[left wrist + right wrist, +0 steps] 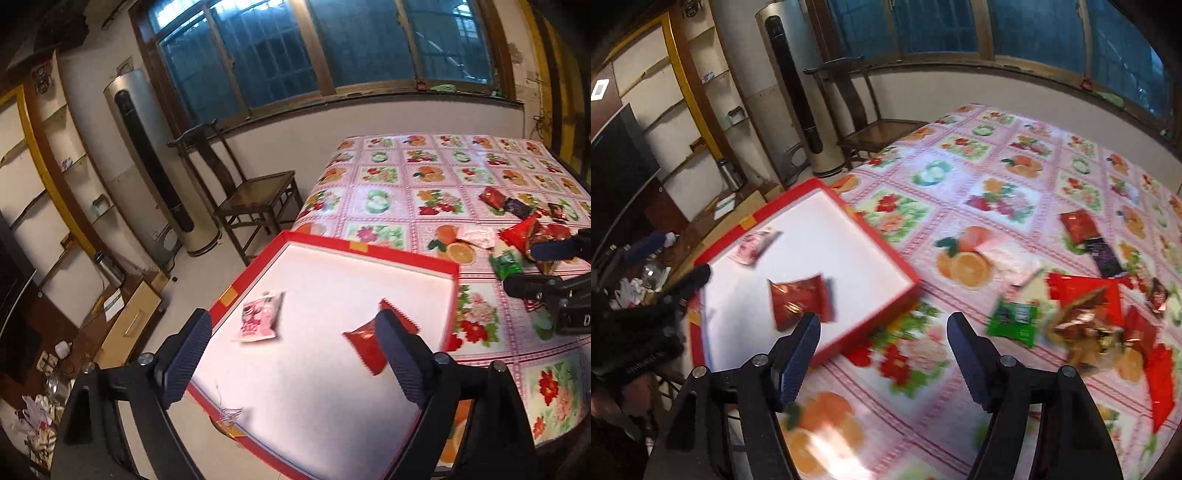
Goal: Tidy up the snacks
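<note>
A shallow red-rimmed box (369, 248) with a white floor sits at the table's left corner. In it are a pink snack packet (260, 317) and a red packet (364, 341). My left gripper (295, 350) hangs open over the box, and the red packet is partly hidden behind its right finger, with no pad pressing on it. In the right wrist view, my right gripper (882, 350) is open and empty above the tablecloth, by the corner of the box (875, 240). Loose snacks (1086, 314) are heaped to its right, with a green packet (1015, 317) nearest.
A floral tablecloth (424, 177) covers the table. More packets (1078, 225) lie farther back. A wooden chair (255, 199) and a tall air conditioner (147, 158) stand beyond the table's left edge. A gloved hand (628, 332) holds the left gripper.
</note>
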`<move>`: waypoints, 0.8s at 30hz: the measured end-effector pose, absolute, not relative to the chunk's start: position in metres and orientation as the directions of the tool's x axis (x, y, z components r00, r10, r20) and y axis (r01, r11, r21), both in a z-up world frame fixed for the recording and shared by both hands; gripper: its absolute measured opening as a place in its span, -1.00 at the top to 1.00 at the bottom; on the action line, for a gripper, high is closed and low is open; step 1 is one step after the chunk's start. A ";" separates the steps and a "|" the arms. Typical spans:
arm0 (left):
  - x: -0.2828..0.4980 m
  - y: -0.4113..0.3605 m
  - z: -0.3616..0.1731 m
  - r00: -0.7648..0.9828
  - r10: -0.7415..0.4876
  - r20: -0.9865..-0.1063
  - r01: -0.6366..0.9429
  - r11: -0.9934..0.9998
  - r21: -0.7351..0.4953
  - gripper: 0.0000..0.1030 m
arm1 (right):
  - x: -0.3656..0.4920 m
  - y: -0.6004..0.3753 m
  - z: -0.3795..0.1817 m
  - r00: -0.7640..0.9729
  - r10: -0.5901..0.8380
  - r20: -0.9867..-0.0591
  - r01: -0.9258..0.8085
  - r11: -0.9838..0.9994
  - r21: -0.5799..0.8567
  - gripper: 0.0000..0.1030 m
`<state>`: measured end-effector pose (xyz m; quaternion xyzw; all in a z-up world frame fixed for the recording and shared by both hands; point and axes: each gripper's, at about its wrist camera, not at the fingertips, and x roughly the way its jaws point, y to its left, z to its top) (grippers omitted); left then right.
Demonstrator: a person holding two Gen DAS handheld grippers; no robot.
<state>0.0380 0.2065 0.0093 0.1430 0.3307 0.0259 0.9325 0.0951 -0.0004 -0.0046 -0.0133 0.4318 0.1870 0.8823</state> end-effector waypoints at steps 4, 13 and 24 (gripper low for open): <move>0.027 0.152 0.014 0.793 0.004 -0.609 0.228 0.925 0.303 -0.83 | 0.085 -0.101 -0.011 0.590 0.161 -0.791 -0.241 0.970 0.018 -0.46; 0.044 0.033 -0.014 0.707 -0.174 -0.685 0.521 0.784 0.338 -0.84 | 0.071 -0.277 -0.043 0.489 -0.063 -0.870 -0.038 0.995 -0.094 -0.47; 0.071 -0.035 -0.058 0.520 -0.252 -0.816 0.788 0.509 0.345 -0.83 | 0.088 -0.286 -0.067 0.444 -0.011 -0.896 -0.158 0.983 -0.090 -0.47</move>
